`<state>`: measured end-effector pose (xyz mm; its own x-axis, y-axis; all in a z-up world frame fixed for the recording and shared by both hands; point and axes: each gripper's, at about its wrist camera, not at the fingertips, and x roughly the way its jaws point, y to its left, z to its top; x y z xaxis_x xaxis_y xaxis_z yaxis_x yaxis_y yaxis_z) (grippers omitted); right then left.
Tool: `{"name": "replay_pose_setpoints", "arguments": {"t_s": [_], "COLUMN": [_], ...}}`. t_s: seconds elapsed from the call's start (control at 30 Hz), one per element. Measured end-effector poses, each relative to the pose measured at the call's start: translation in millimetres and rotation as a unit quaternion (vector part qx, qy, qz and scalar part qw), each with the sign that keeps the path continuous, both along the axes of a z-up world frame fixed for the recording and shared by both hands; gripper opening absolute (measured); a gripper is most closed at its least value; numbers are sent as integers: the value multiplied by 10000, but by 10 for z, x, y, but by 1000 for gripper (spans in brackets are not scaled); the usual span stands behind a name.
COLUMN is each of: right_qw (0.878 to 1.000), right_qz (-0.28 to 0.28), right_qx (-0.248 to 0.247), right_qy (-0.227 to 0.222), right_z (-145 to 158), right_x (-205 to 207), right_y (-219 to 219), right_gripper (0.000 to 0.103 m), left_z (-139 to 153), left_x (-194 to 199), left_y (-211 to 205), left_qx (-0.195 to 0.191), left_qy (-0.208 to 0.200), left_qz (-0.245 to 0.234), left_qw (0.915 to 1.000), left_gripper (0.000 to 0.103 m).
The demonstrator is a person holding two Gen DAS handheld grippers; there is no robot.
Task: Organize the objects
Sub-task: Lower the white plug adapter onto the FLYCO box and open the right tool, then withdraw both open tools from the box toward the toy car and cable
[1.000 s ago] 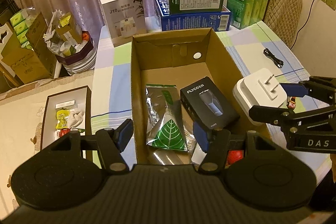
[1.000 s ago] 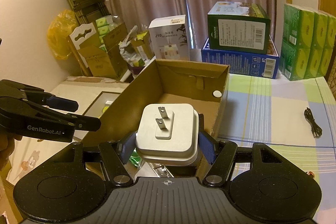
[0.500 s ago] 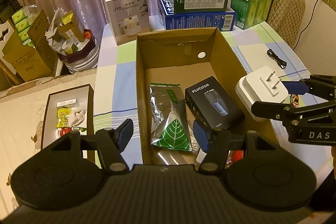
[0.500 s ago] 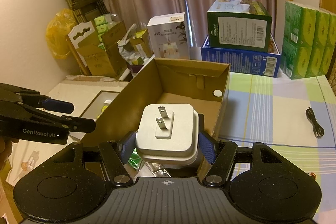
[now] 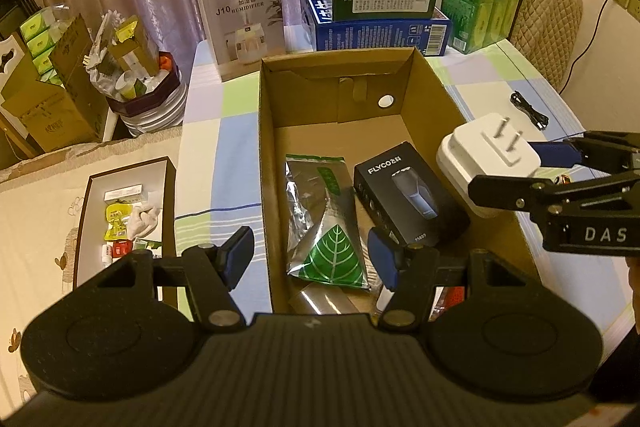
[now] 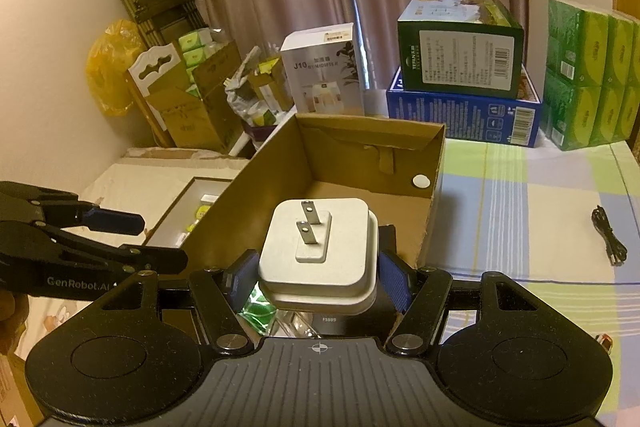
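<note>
White plastic fills the near view: a plug adapter [image 6: 320,251], prongs up, clamped by its sides in the right gripper [image 6: 318,281] so it can be lowered flat. It hangs above the right rim of the cardboard box [image 5: 432,83], over the black shaver carton [image 5: 404,191], likely bound for the bare floor further back. The left gripper [image 5: 310,259] waits empty with jaws wide apart at the box's near left wall, clear of the drop. Beside the carton lies a foil leaf pouch [image 5: 324,223]. Beyond stand stacked boxes
</note>
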<state>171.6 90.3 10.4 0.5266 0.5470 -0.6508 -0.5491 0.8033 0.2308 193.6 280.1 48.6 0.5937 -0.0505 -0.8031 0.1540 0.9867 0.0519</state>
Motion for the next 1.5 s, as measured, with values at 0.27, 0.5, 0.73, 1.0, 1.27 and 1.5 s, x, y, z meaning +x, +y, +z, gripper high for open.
{"name": "replay_pose_setpoints", "arguments": {"t_s": [0.27,0.5,0.73,1.0,1.27,1.5], "right_qw": [9994,9989,9977,9958,9911,9856], "right_qz": [-85,-323,-560,-821,-1277,-1675], "right_qx": [334,327,348,332,254,145], "right_qy": [30,73,185,238,290,206], "right_z": [40,25,1,-11,-51,-51], "right_x": [123,110,-93,-462,-767,-991], "right_y": [-12,-241,-591,-1099,-1778,-2388], "right_gripper": [68,71,72,72,73,73], "left_z": [-35,-41,28,161,293,385], "left_x": [20,-60,-256,-590,-908,-1150], "left_y": [8,-28,-195,-504,-860,-1238], "left_qx": [-13,-110,-372,-652,-925,-1244], "left_qy": [29,2,-128,-331,-591,-792], "left_qz": [30,66,147,230,283,203], "left_qw": [10000,9999,9991,9971,9936,9889], "left_gripper": [58,59,65,72,82,95]}}
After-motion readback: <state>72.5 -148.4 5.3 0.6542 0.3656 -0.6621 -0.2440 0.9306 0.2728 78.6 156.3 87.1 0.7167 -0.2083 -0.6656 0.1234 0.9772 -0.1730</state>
